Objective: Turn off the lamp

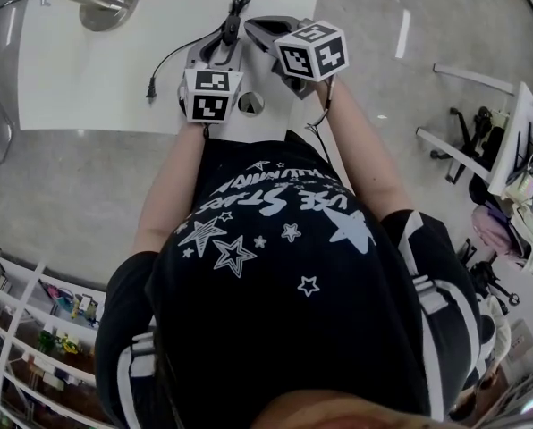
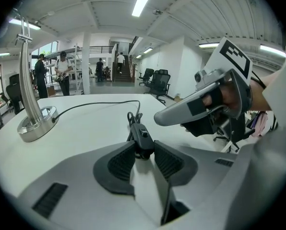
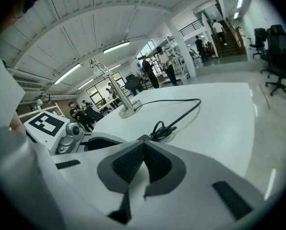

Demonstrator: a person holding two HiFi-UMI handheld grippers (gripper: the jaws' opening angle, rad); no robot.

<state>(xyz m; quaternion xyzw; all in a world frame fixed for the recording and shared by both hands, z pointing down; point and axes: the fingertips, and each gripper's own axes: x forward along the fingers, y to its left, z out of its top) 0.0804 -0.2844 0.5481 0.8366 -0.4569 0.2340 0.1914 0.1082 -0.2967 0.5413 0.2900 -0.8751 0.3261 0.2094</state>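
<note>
Your left gripper (image 2: 144, 153): fingers grasp the lamp's cord switch (image 2: 142, 138) from both sides. The switch lies on the white table (image 1: 88, 79), near your edge. Your right gripper (image 3: 143, 147): fingers clenched together, nothing between them, tip just above and to the right of the switch. The lamp (image 2: 36, 124) stands at the table's far left, and its cord (image 2: 95, 104) runs to the switch.
</note>
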